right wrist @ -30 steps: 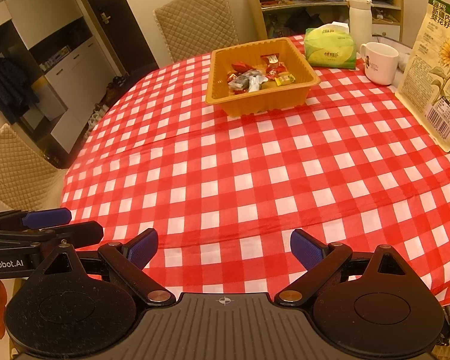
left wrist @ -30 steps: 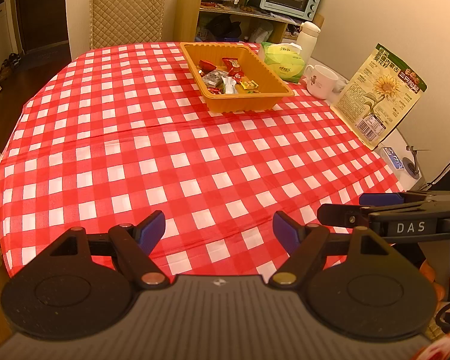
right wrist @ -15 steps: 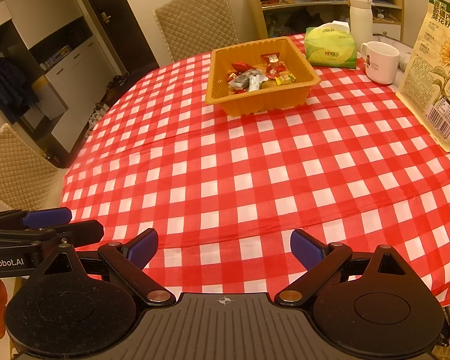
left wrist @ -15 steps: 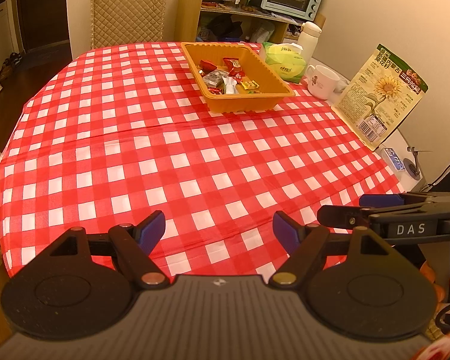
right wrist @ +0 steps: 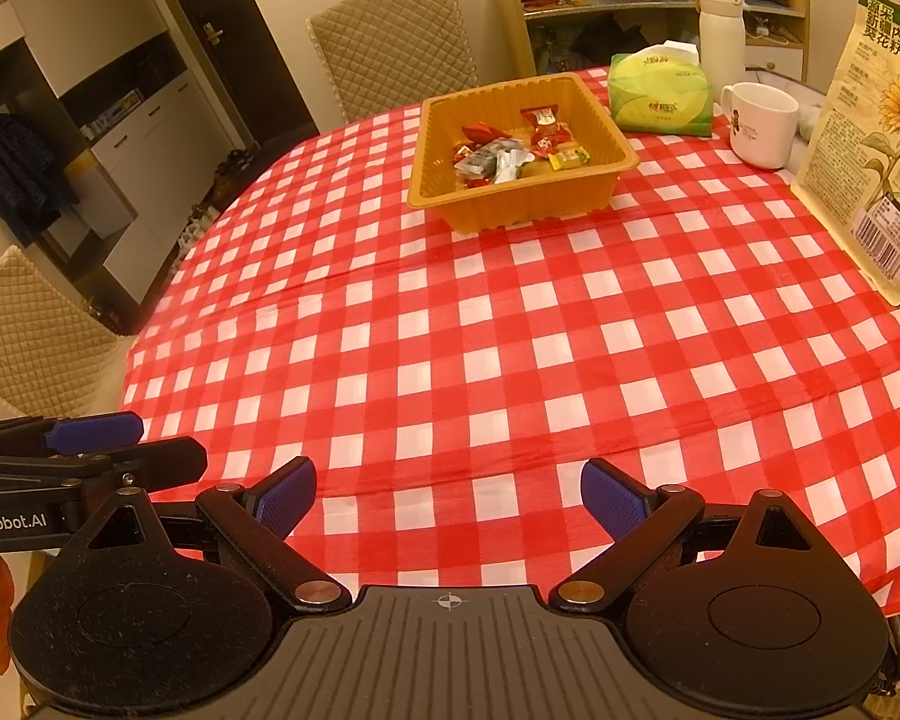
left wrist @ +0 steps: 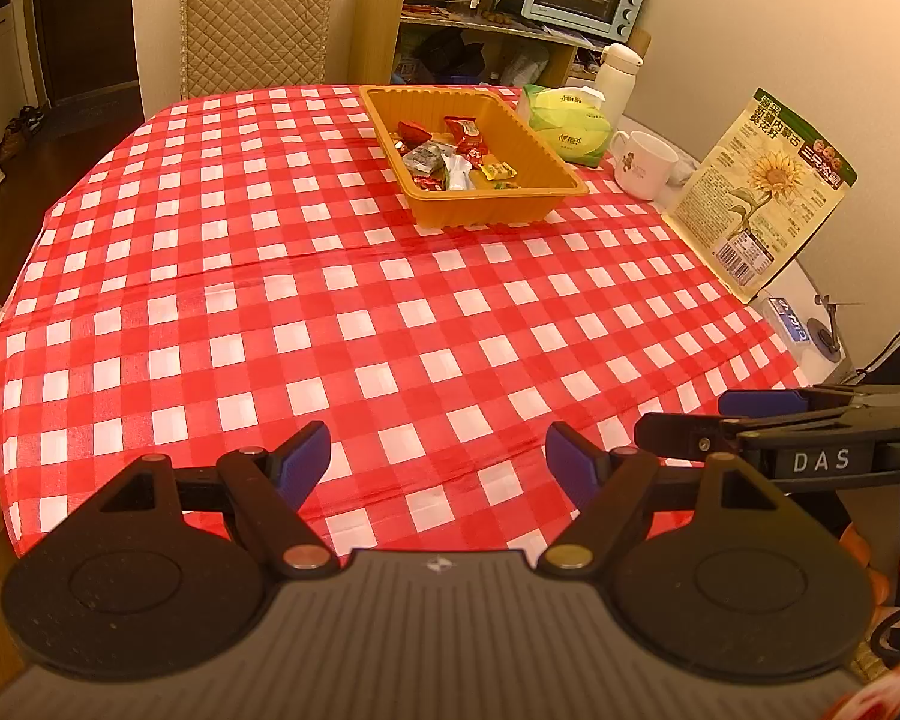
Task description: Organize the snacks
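Both grippers hang at the near edge of the bench, jaws apart and holding nothing: the left gripper point(left wrist: 438, 456) beside the right gripper point(right wrist: 448, 492). Beyond them the red-and-white checked tablecloth point(right wrist: 510, 324) lies bare up to the orange plastic tray point(right wrist: 582, 192), where the small foil-wrapped snacks point(right wrist: 510, 153) sit heaped. They look light, crinkly and slippery; pinching a wrapper's twisted end seems safest.

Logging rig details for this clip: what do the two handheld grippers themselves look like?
Both grippers are matte black, with ribbed grey bodies, round disc housings and brass-coloured pivot pins. The left gripper and right gripper have blue textured fingertips. White lettering reads "DAS" on the right one and "enRobot.AI" on the left. Orange gloved hands hold them.
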Demonstrator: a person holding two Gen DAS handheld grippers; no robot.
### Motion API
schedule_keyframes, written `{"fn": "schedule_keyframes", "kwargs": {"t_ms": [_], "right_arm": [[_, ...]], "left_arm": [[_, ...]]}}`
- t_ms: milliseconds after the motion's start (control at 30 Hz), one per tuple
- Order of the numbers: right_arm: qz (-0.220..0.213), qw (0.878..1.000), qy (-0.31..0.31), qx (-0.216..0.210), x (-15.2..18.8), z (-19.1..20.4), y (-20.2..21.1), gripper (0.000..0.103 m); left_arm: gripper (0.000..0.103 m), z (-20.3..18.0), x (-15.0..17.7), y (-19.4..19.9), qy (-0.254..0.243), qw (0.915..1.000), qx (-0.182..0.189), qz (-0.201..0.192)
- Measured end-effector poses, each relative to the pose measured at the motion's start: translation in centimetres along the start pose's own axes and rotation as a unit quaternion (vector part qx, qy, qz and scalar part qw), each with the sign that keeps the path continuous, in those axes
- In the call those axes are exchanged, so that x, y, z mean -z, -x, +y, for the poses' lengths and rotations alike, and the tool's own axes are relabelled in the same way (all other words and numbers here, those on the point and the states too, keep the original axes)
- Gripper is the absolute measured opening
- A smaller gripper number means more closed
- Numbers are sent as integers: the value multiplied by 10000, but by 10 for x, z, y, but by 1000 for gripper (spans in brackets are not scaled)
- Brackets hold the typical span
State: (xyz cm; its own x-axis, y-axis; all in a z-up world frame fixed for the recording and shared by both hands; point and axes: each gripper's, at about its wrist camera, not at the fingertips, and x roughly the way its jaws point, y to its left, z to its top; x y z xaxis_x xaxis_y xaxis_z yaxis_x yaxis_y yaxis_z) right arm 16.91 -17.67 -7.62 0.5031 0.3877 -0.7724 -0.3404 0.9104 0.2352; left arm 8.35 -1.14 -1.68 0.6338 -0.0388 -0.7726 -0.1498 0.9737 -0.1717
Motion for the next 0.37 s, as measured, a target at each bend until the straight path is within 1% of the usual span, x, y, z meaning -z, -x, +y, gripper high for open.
{"fn": "schedule_keyframes", "kwargs": {"t_ms": [367], "right_arm": [[2, 10000, -2, -1, 0, 0, 0, 94]], "left_arm": [[77, -4, -11, -8, 36, 10000, -3, 27]]}}
